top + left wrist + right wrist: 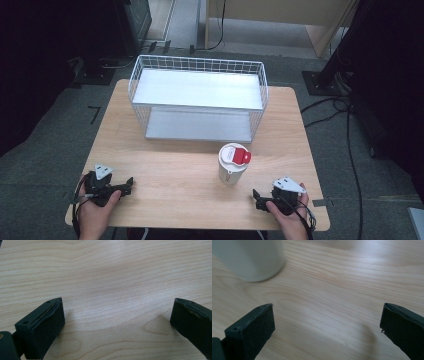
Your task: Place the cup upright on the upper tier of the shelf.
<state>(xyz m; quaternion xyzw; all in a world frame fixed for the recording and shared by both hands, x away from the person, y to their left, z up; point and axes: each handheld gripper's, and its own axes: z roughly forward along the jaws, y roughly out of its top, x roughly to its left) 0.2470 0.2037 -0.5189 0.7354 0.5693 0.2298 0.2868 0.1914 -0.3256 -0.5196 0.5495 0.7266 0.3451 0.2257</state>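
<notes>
Both tongs rest spread and empty on the table (pixel 170 170), and the upright cup (pixel 232 164) stands at about ten o'clock from my right gripper (pixel 259 198), far nearer than my left gripper (pixel 128 186).

White cup (pixel 232 166) with red-tabbed lid, upright, on table's right-front part

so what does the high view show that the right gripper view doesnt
High view alone: the white wire rack at the back of the table, the cup's red and white lid, both hands with the left gripper, and the floor around. Right gripper view alone: close up, the right gripper with its jaws wide apart over bare wood. Shared: the wooden table and the white cup, standing near the right gripper.
</notes>
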